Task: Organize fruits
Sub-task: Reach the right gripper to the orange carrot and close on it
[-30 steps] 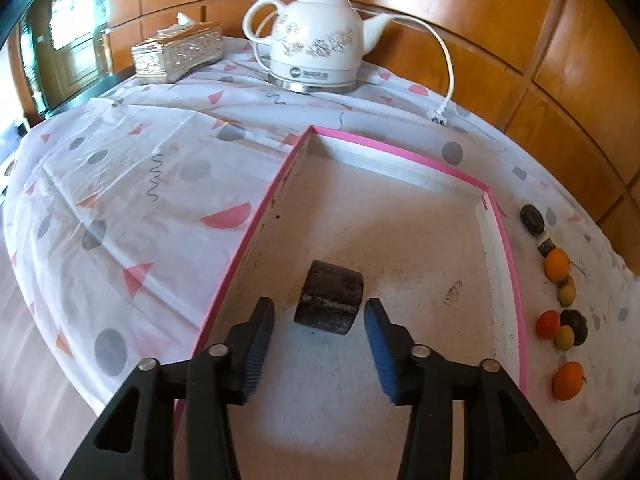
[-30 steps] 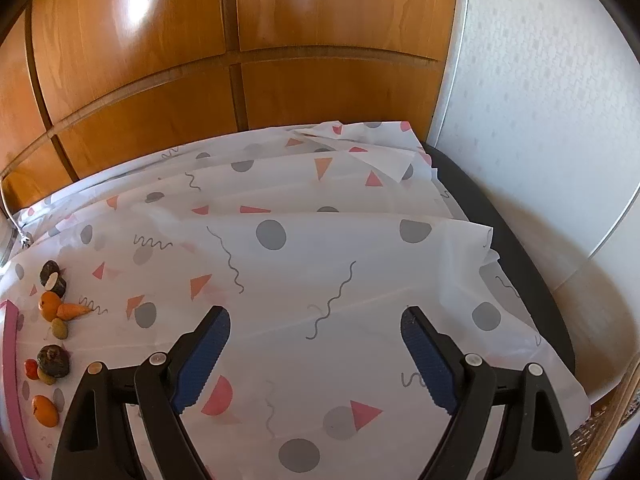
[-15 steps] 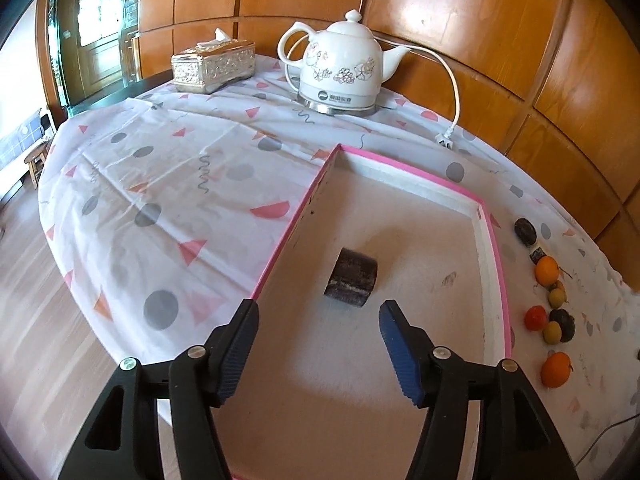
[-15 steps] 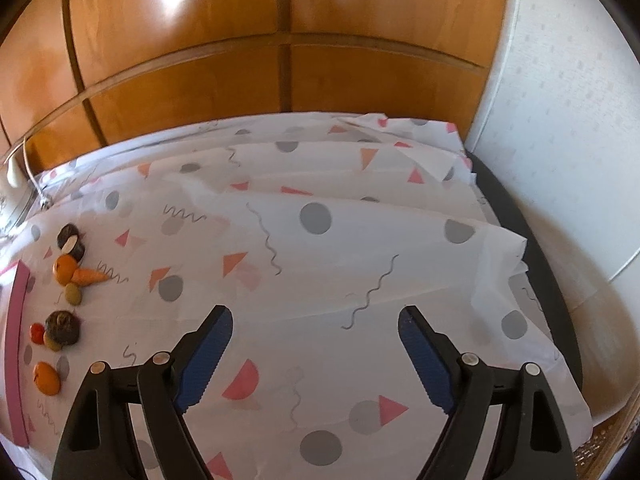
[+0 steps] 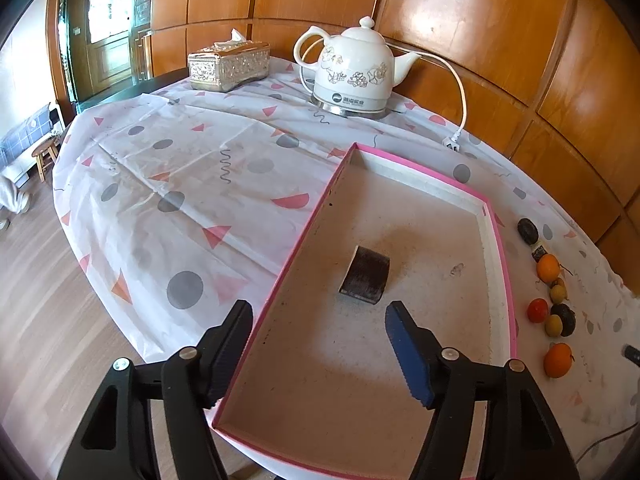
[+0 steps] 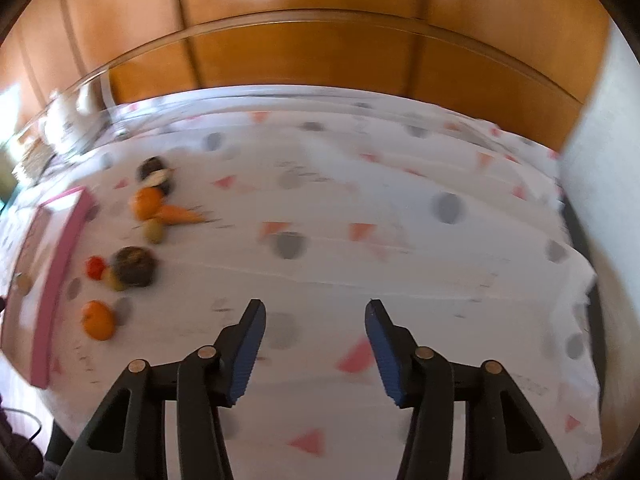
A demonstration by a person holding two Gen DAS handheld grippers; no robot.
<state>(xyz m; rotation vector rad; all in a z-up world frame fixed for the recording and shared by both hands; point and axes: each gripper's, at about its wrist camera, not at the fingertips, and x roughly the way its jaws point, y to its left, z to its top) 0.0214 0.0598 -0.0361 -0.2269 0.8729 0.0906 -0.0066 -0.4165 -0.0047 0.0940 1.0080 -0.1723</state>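
Fruits (image 5: 557, 309) lie beside the pink tray (image 5: 505, 264) — left gripper (image 5: 318, 346) opening, empty; right gripper (image 6: 316, 348) closing on nothing.

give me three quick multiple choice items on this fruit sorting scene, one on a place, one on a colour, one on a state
1. Where does the dark cylindrical piece lie?
A. inside the pink-rimmed tray
B. beside the kettle
C. on the floor

2. What colour is the teapot-shaped electric kettle?
A. black
B. white with a floral print
C. green

3. What is between the fingers of the right gripper?
A. an orange
B. a carrot
C. nothing

Answers:
1 A: it rests on the tray floor, ahead of the left gripper.
2 B: white body with flower motifs.
3 C: only tablecloth shows in the gap as the jaws are closing; the fruits sit off to the left.
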